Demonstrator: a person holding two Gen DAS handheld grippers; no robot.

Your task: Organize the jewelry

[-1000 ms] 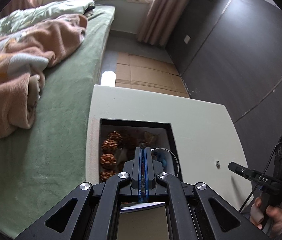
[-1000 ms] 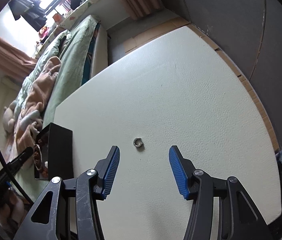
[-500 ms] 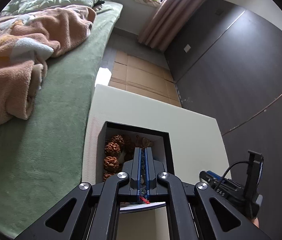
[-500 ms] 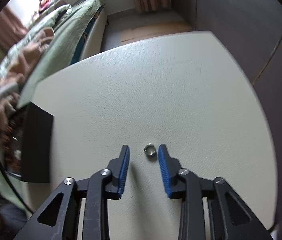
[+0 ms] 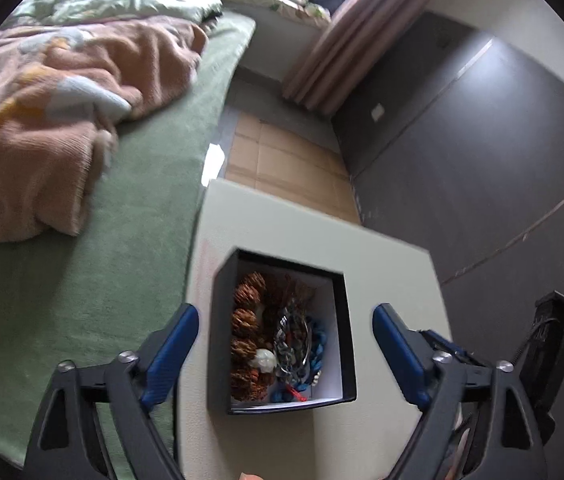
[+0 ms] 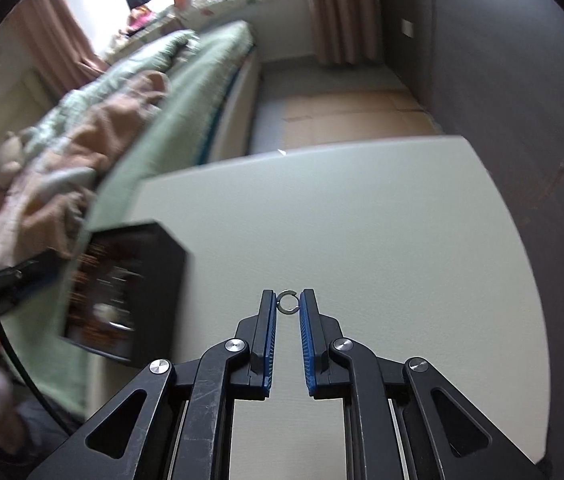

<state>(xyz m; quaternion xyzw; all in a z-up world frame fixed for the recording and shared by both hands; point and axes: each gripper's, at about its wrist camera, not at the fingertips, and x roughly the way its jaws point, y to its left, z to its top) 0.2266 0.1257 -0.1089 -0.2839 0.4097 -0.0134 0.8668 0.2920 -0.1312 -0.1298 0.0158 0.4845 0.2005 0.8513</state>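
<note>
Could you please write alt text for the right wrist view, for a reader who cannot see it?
The right claw has just been closing and pinches a small open silver ring between its blue pads above a white table. A black box of jewelry stands blurred at the left, with a bed behind.

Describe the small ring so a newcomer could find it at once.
Start at the pale cream tabletop beside the green bed. Right of the open black jewelry box, the right tool pinches a small silver metal ring with a gap, the only jewelry outside the box.
</note>
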